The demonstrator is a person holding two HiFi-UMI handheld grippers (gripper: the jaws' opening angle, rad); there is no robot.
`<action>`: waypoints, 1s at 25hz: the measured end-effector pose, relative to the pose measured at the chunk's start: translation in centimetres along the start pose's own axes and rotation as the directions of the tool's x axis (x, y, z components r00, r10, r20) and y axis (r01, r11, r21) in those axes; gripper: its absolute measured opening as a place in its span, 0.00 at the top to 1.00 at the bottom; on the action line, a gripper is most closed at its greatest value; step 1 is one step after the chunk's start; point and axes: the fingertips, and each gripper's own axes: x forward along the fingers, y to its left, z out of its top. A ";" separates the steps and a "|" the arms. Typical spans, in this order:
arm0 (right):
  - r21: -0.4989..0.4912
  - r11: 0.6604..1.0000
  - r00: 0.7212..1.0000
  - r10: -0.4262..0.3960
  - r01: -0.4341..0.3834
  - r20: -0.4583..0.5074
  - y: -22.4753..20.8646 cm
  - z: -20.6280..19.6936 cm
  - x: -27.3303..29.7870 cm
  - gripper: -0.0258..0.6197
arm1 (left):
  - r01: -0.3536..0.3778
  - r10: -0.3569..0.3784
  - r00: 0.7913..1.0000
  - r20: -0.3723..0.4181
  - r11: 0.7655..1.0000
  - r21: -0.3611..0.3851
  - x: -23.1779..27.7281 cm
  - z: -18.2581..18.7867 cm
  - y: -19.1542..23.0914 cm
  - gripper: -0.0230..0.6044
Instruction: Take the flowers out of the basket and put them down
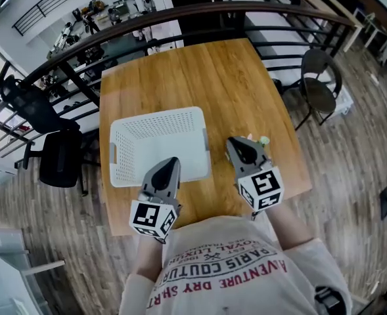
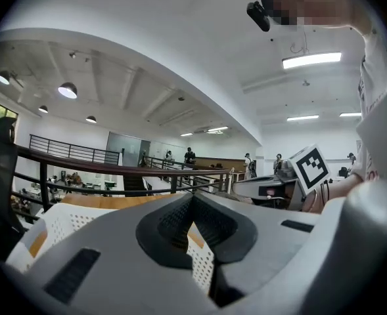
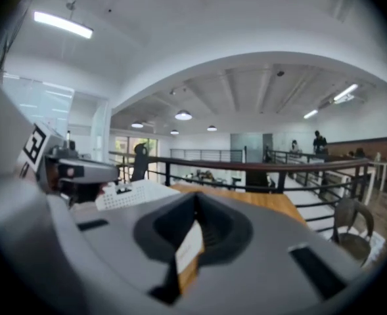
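Note:
The white perforated basket (image 1: pixel 157 114) stands on the wooden table (image 1: pixel 200 71), and its inside looks bare. My left gripper (image 1: pixel 170 162) hovers over the basket's near right corner with its jaws together and nothing held. My right gripper (image 1: pixel 236 142) is to the right of the basket, low over the table, and its jaws are shut too. A small pale green and white bit of the flowers (image 1: pixel 263 140) peeks out just right of it on the table; the rest is hidden. The left gripper view shows the left gripper (image 2: pixel 193 199) above the basket (image 2: pixel 52 225). The right gripper view has the right gripper (image 3: pixel 196 201) and the basket (image 3: pixel 131 192) to its left.
A dark railing (image 1: pixel 147 25) runs behind the table's far edge. A round-seated chair (image 1: pixel 319 87) stands to the right and a black office chair (image 1: pixel 52 153) to the left. The table's near edge lies close to the person's body.

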 end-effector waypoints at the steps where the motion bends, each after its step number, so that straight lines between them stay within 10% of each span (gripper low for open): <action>1: -0.005 1.000 1.000 0.010 -0.010 0.005 0.9 0.1 0.3 0.91 | -0.016 0.016 1.000 0.002 1.000 0.012 -0.5 0.2 0.8 0.94; 25: -0.056 0.996 0.997 0.065 -0.063 0.034 6.1 1.0 3.0 0.91 | -0.088 0.087 0.996 0.019 0.996 0.030 -1.6 0.0 5.5 0.94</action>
